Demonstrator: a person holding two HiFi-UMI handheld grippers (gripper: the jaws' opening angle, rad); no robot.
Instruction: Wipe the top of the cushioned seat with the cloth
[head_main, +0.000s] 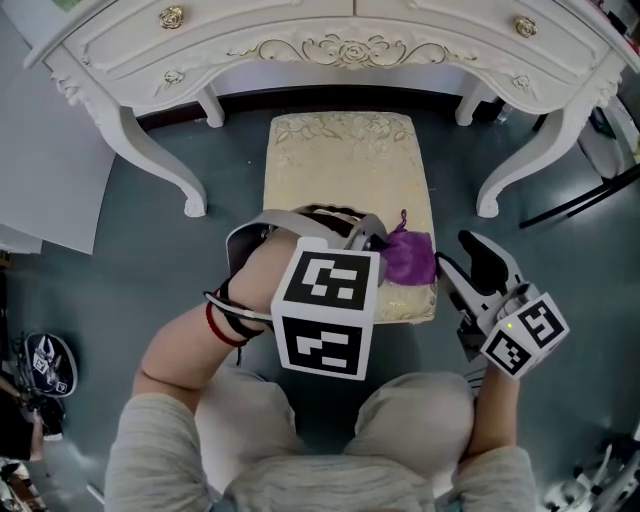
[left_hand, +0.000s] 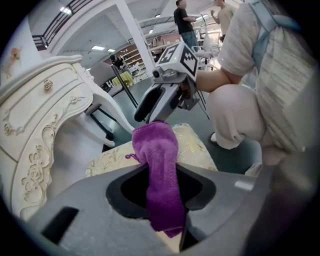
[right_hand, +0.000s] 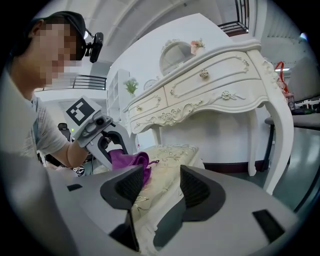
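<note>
While left gripper (left_hand: 162, 197) clamps cloth (left_hand: 156, 150) on seat (left_hand: 199, 150) | right gripper (right_hand: 157, 187) jaws apart

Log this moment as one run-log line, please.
left gripper: shut on purple cloth at near-right corner of cushioned seat | right gripper: open at that corner

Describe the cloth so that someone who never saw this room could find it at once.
Find the white carved dressing table; the cream cushioned seat stands in front of it. At the seat's near right corner is a cloth, pinched in the left tool. It is the only purple thing there.
</note>
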